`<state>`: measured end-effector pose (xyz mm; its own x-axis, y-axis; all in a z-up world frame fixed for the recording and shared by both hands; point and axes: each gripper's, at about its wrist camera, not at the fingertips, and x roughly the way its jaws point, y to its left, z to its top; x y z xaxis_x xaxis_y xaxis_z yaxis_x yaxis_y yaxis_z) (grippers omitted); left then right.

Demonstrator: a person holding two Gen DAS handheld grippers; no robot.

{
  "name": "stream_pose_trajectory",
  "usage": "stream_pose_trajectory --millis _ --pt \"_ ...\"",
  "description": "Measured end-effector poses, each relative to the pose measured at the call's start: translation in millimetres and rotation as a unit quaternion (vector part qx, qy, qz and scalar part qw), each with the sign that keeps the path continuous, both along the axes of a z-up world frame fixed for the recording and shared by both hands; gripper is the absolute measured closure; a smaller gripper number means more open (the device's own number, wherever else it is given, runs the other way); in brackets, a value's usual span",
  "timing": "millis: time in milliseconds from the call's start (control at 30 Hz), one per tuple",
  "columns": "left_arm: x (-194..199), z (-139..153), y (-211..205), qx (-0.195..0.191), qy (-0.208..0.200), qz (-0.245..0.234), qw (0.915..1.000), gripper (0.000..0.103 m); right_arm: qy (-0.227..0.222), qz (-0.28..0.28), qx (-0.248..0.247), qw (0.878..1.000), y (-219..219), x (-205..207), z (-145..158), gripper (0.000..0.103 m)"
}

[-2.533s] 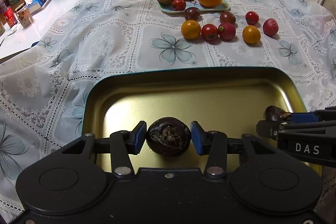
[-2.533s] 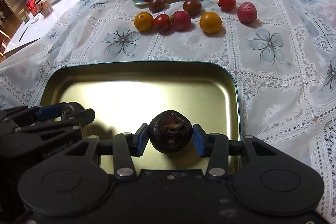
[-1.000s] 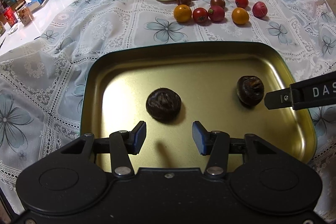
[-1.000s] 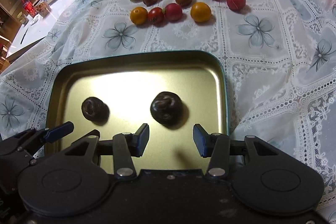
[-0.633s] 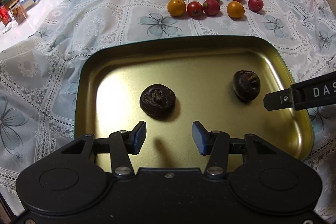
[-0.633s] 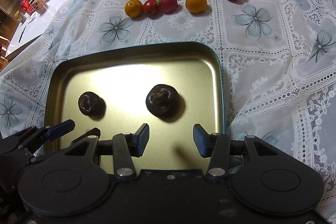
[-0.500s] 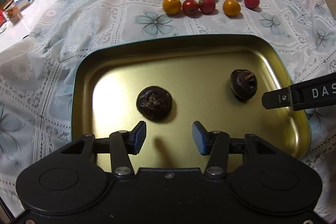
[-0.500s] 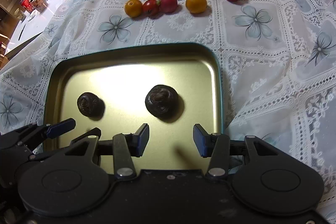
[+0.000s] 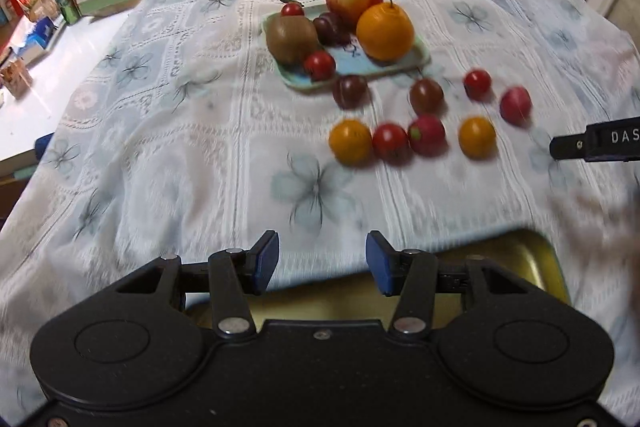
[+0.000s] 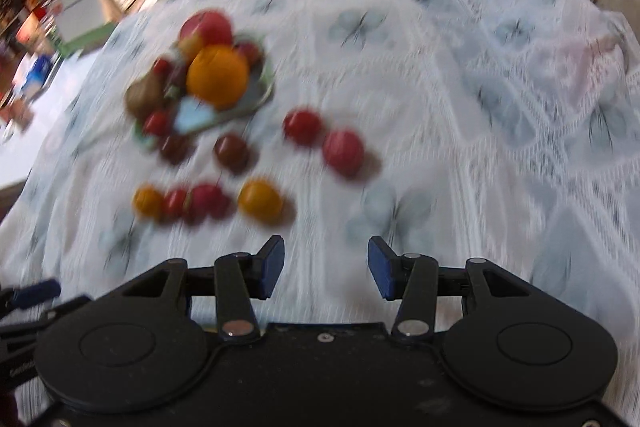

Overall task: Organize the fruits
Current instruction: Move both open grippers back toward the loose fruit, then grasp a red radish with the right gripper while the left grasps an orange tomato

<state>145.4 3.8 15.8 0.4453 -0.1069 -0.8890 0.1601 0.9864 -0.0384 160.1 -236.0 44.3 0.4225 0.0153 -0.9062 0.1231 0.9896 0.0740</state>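
Both grippers were empty, with their jaws spread apart. The left gripper (image 9: 322,259) had swung up and forward from the gold tray (image 9: 536,259), so only the tray's far rim showed beneath and to the right of its fingers, and the two dark fruits released there a second earlier had dropped out of view. The right gripper (image 10: 324,267) had made the same move; its view was heavily blurred, which indicated fast travel toward the far fruit, and the tray was no longer visible to it. This meant one deposit cycle was complete and the next pick was being set up. Ahead of the left gripper, a row of loose fruits lay on the tablecloth (image 9: 160,147): an orange tomato (image 9: 351,141), a red tomato (image 9: 391,142), a radish-like fruit (image 9: 426,134) and a second orange tomato (image 9: 477,137). The first three touched or nearly touched; the fourth sat slightly apart. Beyond them lay two dark plums (image 9: 350,91), another red tomato and a pink fruit, then the small plate (image 9: 420,61) with the apple, orange and kiwi. The right gripper's finger showed at the right edge of the left view, level with the row. The nearest row appeared to be the next target; close spacing there could cause a neighbour to be knocked during closure.
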Motion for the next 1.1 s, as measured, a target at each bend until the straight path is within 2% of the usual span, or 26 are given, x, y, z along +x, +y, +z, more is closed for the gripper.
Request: stream_pose_trajectory --millis 133,367,500,867,1000,1100 --pt "36 -8 -5 -0.011 0.011 0.006 0.9999 0.047 -0.018 -0.014 -0.03 0.999 -5 35 -9 0.054" --pt "81 -25 -17 -0.033 0.032 0.022 0.9987 0.047 -0.018 -0.022 0.0 1.0 -7 65 -26 0.053" --pt "95 -37 -27 -0.022 0.033 0.032 0.9987 0.047 -0.024 -0.03 -0.003 0.999 -10 72 -32 0.053" --pt "102 -49 -30 -0.013 0.024 0.043 0.9987 0.045 0.013 -0.038 -0.026 0.999 -6 79 -66 0.053" --pt "100 -50 -30 -0.007 0.015 0.051 0.9986 0.041 0.004 -0.031 -0.044 0.999 0 77 -66 0.052" --pt "96 -51 -21 -0.023 0.016 0.065 0.9975 0.04 0.001 -0.026 -0.053 0.998 2 74 -66 0.059"
